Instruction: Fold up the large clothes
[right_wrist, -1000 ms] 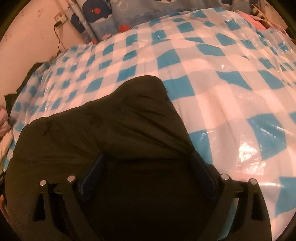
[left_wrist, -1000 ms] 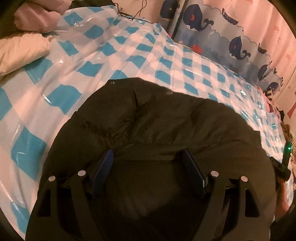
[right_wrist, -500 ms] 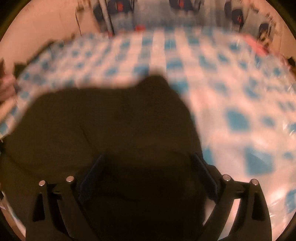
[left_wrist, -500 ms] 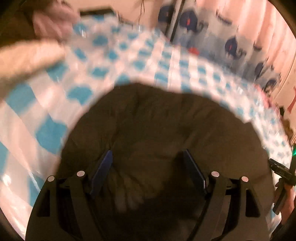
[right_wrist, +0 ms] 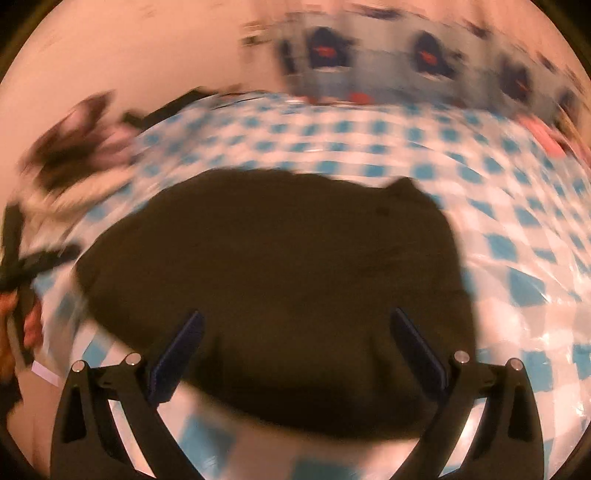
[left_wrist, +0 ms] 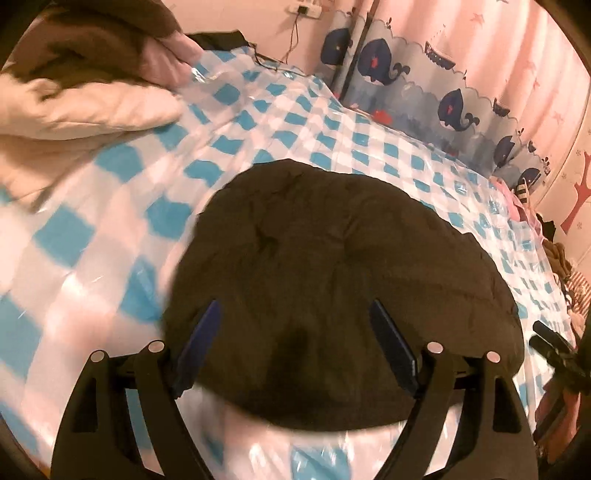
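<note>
A folded dark padded jacket (left_wrist: 332, 266) lies as a rounded bundle on the blue-and-white checked plastic sheet (left_wrist: 258, 122) covering the bed, toward its near edge. The left gripper (left_wrist: 295, 343) hangs above it, jaws spread and just opened wider, pinching nothing. The right gripper (right_wrist: 295, 350) likewise stands spread and empty over the jacket's near edge. Cream and pink bedding (left_wrist: 74, 107) is heaped at the sheet's far left corner.

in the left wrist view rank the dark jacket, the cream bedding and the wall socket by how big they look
1. dark jacket
2. cream bedding, though nearness and the frame edge make this unsure
3. wall socket, far off
</note>
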`<state>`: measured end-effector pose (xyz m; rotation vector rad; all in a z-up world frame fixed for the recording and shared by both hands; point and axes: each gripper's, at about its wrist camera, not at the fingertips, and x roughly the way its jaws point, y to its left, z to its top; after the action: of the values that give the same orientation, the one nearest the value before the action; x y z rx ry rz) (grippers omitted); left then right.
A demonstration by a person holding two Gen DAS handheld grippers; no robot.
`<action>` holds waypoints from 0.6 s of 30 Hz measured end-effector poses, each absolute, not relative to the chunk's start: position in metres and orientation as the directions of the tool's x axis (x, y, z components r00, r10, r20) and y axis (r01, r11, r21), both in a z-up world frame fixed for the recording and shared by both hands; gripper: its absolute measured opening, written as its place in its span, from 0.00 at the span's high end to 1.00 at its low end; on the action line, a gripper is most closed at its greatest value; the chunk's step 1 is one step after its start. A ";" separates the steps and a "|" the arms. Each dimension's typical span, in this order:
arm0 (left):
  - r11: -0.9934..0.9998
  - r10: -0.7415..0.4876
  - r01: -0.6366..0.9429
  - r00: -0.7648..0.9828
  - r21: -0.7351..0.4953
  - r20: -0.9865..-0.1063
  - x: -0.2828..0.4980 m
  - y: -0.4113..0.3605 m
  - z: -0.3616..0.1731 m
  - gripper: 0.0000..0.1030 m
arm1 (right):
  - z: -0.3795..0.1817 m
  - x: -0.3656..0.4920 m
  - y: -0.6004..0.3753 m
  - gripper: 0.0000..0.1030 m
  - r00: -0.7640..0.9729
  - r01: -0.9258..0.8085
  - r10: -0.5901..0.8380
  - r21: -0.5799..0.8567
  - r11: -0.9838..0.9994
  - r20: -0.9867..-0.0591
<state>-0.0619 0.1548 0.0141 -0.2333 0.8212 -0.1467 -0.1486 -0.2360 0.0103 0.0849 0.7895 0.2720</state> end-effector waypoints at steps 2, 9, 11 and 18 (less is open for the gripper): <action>0.972 -0.195 0.040 0.685 -0.232 -0.701 -0.080 0.156 0.018 0.21 | 0.015 -0.160 -0.207 0.06 0.655 -0.278 0.313 0.166 0.946 -0.687; 0.997 -0.072 0.038 0.708 -0.064 -0.703 -0.129 0.148 0.032 0.19 | 0.006 -0.163 -0.138 0.06 0.583 -0.417 0.379 0.136 0.899 -0.719; 0.999 -0.049 0.047 0.719 -0.021 -0.694 -0.137 0.146 0.036 0.19 | 0.003 -0.161 -0.124 0.06 0.565 -0.435 0.394 0.144 0.889 -0.725; 0.996 -0.007 0.069 0.735 0.064 -0.678 -0.150 0.140 0.041 0.19 | -0.011 -0.151 -0.089 0.06 0.518 -0.448 0.427 0.190 0.874 -0.742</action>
<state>-0.1500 0.1398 0.0405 0.0868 0.7442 -0.0417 -0.1514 -0.0890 -0.0111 -0.0268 0.8825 0.5250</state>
